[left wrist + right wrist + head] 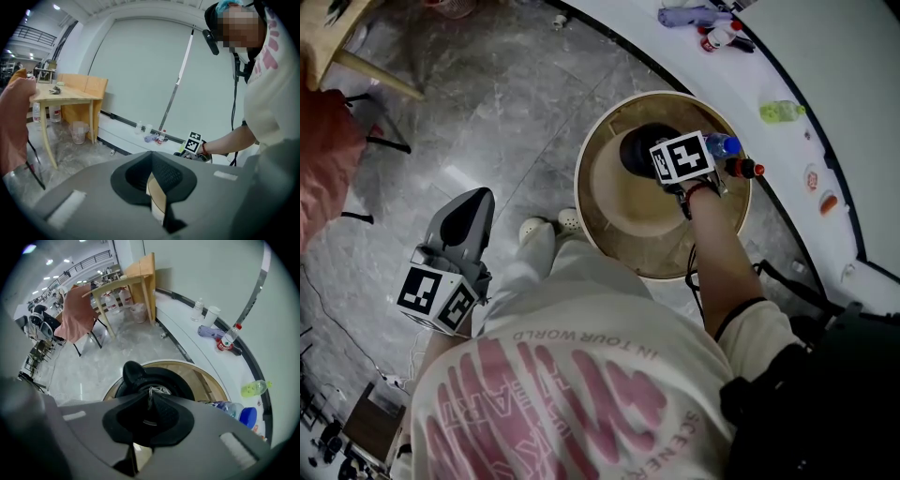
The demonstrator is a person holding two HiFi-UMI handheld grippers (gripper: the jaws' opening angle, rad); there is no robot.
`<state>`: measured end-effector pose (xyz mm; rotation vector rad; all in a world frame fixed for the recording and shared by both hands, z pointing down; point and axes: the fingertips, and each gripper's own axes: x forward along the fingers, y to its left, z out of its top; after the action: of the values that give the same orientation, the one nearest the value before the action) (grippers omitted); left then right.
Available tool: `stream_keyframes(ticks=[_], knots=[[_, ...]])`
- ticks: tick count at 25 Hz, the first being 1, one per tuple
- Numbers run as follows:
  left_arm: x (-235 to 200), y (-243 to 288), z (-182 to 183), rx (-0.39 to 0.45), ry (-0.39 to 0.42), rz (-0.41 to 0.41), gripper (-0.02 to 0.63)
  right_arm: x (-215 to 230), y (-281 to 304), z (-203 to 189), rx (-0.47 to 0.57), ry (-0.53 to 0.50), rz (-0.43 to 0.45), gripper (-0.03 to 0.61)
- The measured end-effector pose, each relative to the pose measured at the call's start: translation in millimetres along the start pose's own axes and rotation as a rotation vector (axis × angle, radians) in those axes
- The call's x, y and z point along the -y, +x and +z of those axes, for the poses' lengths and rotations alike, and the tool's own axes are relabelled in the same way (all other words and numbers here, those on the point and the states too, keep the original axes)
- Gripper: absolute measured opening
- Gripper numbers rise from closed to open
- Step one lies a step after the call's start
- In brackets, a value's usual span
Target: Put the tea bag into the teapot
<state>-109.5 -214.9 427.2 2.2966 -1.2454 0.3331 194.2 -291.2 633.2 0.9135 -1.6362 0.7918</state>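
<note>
Jaws of the left gripper [150, 155] are sitting together on nothing, and that gripper is hanging well left of the teapot [133, 372], down by the person's side. Right gripper [151, 397] jaws are pinching the tea bag [153, 390] at their very tips, directly over the teapot's open mouth. The bag is looking light, limp and easily torn, so a gentle grip on its top edge is probably suiting it. Those jaws are hiding most of the teapot's inside, so I cannot tell its contents. Just right of the teapot, a blue-capped bottle [243, 416] is lying on the same round wooden table [206, 376].
</note>
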Motion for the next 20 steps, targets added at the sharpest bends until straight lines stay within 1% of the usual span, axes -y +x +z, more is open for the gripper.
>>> stream_keyframes(ticks=[3, 7, 8, 12, 16, 20], knots=[[-4, -3, 4, 0.019, -0.005, 0.002, 0.014, 0, 3, 1, -0.05, -0.016, -0.022, 0.021], [-8, -12, 8, 0.039, -0.009, 0.014, 0.015, 2, 3, 1, -0.031, -0.01, -0.054, 0.02], [-10, -14, 8, 0.047, -0.012, 0.015, 0.015, 2, 2, 0, -0.023, 0.002, -0.058, 0.02], [-17, -20, 15, 0.08, -0.003, 0.013, 0.015, 3, 2, 6, -0.002, 0.112, -0.055, 0.021], [-10, -25, 21, 0.072, 0.012, 0.006, 0.014, 3, 0, 0, -0.016, 0.146, -0.06, 0.023], [-12, -23, 31, 0.103, 0.054, -0.023, 0.014, 6, -9, 5, 0.03, 0.171, -0.081, 0.048]])
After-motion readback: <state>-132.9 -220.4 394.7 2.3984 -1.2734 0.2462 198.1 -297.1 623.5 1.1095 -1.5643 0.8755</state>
